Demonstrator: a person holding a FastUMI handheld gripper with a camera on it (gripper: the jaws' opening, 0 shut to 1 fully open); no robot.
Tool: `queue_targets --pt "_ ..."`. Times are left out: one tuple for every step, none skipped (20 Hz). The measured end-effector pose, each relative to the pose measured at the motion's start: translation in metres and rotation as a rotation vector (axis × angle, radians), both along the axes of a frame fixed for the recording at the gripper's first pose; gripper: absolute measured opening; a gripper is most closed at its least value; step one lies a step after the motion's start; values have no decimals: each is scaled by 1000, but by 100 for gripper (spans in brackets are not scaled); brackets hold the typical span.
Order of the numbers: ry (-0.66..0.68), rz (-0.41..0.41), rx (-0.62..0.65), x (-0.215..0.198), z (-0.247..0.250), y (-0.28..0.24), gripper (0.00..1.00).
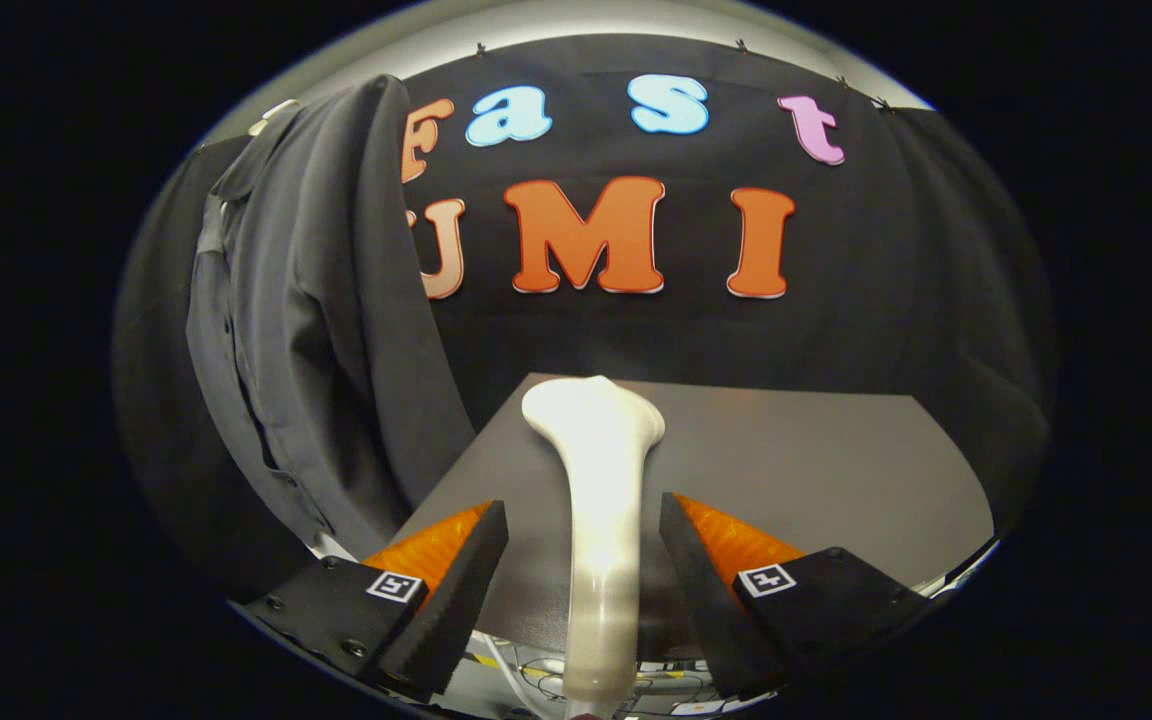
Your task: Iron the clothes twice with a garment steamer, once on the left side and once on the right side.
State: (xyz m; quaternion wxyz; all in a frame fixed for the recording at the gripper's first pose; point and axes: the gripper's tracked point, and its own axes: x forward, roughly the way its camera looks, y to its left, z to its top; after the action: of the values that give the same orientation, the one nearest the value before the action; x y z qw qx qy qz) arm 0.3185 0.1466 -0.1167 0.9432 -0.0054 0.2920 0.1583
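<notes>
The fingers [584,575] stand wide open, one foam pad [446,590] on each side of the white steamer [596,500], and neither pad touches it; there is a clear gap both left and right of the handle. So nothing is gripped yet. The steamer stands upright between the fingers, its slim handle near and its flared head at the far end, over the grey bench [816,460]. My guess is that it was set standing there so the handle can be taken squarely from both sides, and the fingers are lined up on it for just that.

The clothes, a dark grey shirt [336,300], hang to the far left of the steamer against the black cloth wall, draped from above so the front falls flat. That hanging suits a steamer, which works on cloth that drops freely, and it leaves both the left and right sides open to a pass. The shirt's lower edge comes down near the bench's left corner.

As for writing, I can read no brand on the steamer or shirt. Each finger carries a small black-and-white square marker [394,586], a pattern and not words
</notes>
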Motion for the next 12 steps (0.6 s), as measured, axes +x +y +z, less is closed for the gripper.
queue_targets --pt "20 -6 2 2 -11 -1 99" --pt "30 -9 1 -1 -19 -1 99" --pt "42 -11 -8 -3 -25 -3 99" --pt "57 -12 -14 -7 -28 -6 98" --pt "47 -4 -16 -7 -27 -6 98" --pt "44 2 -12 -5 -28 -2 97" --pt "46 23 -6 -6 -30 1 89" --pt "32 38 5 -6 -27 6 81" --pt "25 39 7 -5 -28 7 73" --pt "22 43 30 -6 -29 8 69" --pt "18 45 56 -14 -24 9 49" --pt "5 49 72 -10 -26 11 49"
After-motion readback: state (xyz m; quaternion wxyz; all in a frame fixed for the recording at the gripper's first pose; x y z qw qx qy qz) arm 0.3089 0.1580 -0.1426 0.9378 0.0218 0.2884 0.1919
